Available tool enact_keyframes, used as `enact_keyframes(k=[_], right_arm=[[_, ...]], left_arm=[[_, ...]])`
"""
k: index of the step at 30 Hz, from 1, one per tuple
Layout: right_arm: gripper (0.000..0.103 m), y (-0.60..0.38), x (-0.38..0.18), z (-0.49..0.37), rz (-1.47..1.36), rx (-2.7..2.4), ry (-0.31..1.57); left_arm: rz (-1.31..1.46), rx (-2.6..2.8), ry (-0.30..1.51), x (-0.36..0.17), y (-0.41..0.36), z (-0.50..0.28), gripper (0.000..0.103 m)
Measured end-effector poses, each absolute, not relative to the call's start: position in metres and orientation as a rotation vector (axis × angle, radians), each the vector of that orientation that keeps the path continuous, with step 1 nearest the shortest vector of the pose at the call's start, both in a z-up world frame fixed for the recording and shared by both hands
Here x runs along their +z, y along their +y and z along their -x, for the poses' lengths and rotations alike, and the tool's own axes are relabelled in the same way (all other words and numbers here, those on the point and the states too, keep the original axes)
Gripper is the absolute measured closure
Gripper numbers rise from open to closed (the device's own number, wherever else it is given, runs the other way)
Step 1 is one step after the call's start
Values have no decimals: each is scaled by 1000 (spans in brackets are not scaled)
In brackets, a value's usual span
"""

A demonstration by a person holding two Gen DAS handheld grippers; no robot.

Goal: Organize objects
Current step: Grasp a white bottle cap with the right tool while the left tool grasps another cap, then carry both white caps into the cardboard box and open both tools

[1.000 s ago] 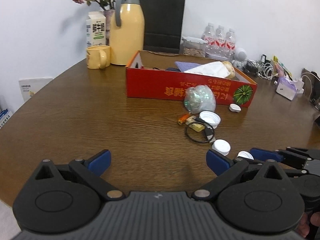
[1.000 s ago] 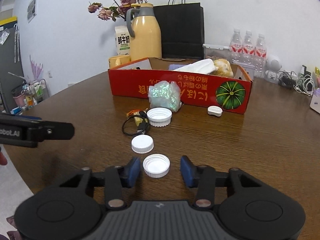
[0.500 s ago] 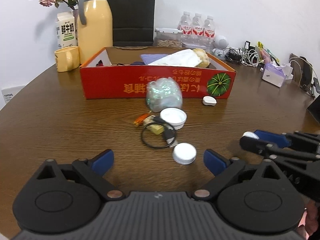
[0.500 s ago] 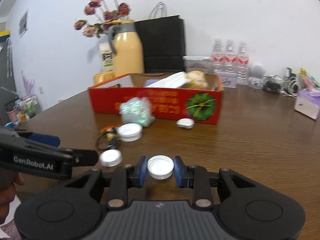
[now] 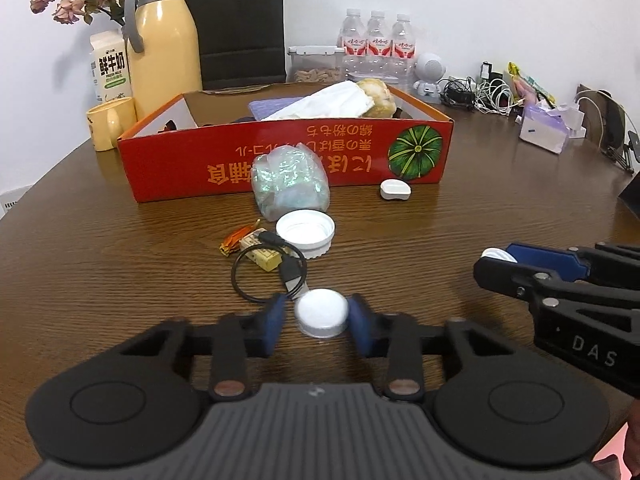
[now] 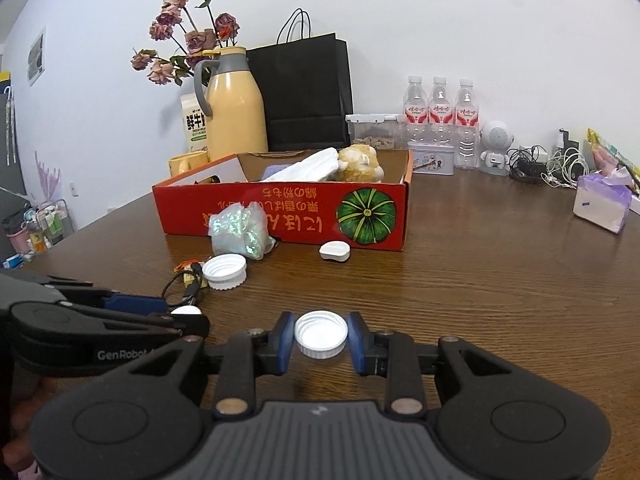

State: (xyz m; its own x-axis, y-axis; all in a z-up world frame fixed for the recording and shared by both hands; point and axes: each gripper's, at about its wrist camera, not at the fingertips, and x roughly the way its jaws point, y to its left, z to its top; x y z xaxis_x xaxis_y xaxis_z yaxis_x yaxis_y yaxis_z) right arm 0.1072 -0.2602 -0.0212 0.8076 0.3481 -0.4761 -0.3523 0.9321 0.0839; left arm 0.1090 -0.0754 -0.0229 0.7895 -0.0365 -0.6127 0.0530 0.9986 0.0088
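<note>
A small white cap (image 5: 320,312) lies top up on the brown table between the blue pads of my left gripper (image 5: 318,316). Its jaws are closing; the right pad meets the cap and a thin gap shows at the left pad. My right gripper (image 6: 321,336) is shut on a second white cap (image 6: 320,334), open side up, held just above the table. In the left wrist view that gripper (image 5: 496,262) sits to the right. The red cardboard box (image 5: 280,160) stands beyond, holding cloth and a plush toy.
In front of the box lie a shiny plastic bag (image 5: 290,184), a bigger white lid (image 5: 306,234), a black cable loop (image 5: 256,280), a yellow packet (image 5: 264,258) and a small white case (image 5: 395,189). A yellow jug (image 5: 164,44), a mug (image 5: 108,122), bottles (image 5: 376,46) and a tissue pack (image 5: 546,132) stand behind.
My left gripper moved in over the loose cap and its jaws went from wide to close around it. My right gripper shut on its cap and lifted it slightly.
</note>
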Motion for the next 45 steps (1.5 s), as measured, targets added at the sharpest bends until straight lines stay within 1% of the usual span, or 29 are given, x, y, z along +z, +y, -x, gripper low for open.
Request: enact_keyframes(k=[10, 17, 24, 31, 35, 38, 41, 45], right_arm=[[76, -247, -19, -113, 38, 390, 505], [76, -228, 1, -133, 84, 400, 447], [76, -203, 33, -172, 120, 401, 367], [76, -175, 59, -236, 132, 369, 325], [75, -162, 61, -282, 108, 354, 329], [75, -154, 56, -314, 101, 329, 354], [75, -151, 43, -336, 83, 300, 379], [75, -155, 26, -345, 66, 299, 398]], left_arm=[[-13, -96, 603, -13, -61, -103, 74], [2, -93, 506, 15, -41, -116, 74], [23, -48, 404, 50, -15, -158, 74], [56, -29, 333, 72, 3, -215, 74], [76, -13, 332, 71, 7, -250, 74], [84, 9, 364, 63, 12, -278, 74], [94, 52, 419, 50, 18, -302, 74], [94, 41, 449, 36, 26, -309, 74]])
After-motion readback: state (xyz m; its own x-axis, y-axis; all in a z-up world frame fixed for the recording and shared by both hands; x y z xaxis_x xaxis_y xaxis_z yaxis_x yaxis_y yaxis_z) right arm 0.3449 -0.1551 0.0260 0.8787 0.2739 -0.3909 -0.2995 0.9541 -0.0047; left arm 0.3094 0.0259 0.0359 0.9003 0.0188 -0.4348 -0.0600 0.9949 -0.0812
